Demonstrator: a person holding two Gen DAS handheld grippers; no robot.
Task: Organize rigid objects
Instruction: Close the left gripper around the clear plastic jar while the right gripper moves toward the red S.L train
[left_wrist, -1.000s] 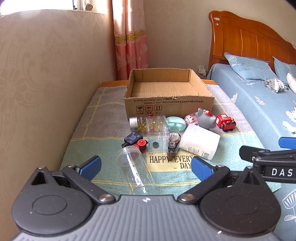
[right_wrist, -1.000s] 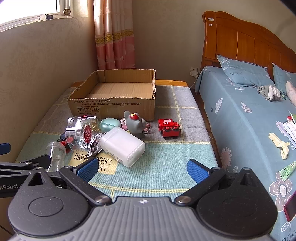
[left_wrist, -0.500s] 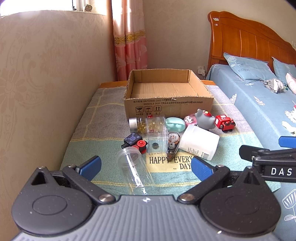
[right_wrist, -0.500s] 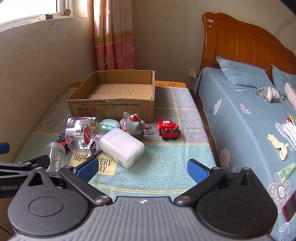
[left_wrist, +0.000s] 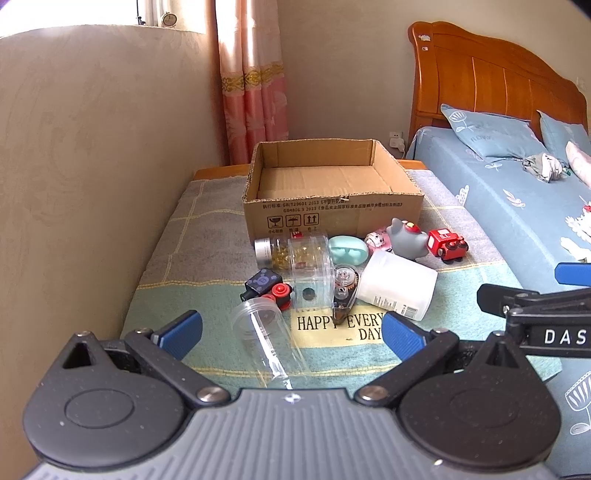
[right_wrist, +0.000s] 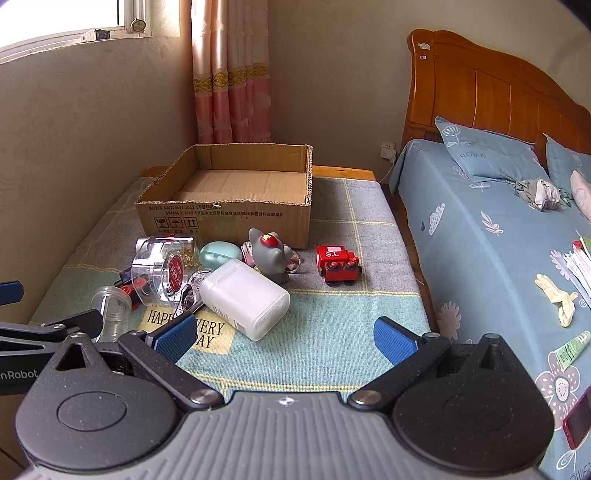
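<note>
An empty cardboard box (left_wrist: 332, 206) (right_wrist: 229, 206) stands at the back of the cloth-covered table. In front of it lie a white bottle (left_wrist: 397, 284) (right_wrist: 245, 299), a clear cup (left_wrist: 266, 339) (right_wrist: 110, 306), a clear square jar (left_wrist: 310, 273) (right_wrist: 162, 269), a red toy train (left_wrist: 447, 245) (right_wrist: 338, 264), a grey figurine (left_wrist: 406, 236) (right_wrist: 269, 251), a mint case (left_wrist: 347, 249) (right_wrist: 218, 253) and a black-and-red toy (left_wrist: 267, 286). My left gripper (left_wrist: 291, 330) is open around the near end of the clear cup. My right gripper (right_wrist: 284, 336) is open and empty, just short of the white bottle.
A bed with a blue sheet (right_wrist: 498, 240) and a wooden headboard (right_wrist: 491, 85) runs along the right of the table. A beige wall (left_wrist: 92, 166) borders the left side. Small items (right_wrist: 557, 302) lie on the bed.
Both grippers have edged slightly forward toward the pile. Nothing on the table has moved.
</note>
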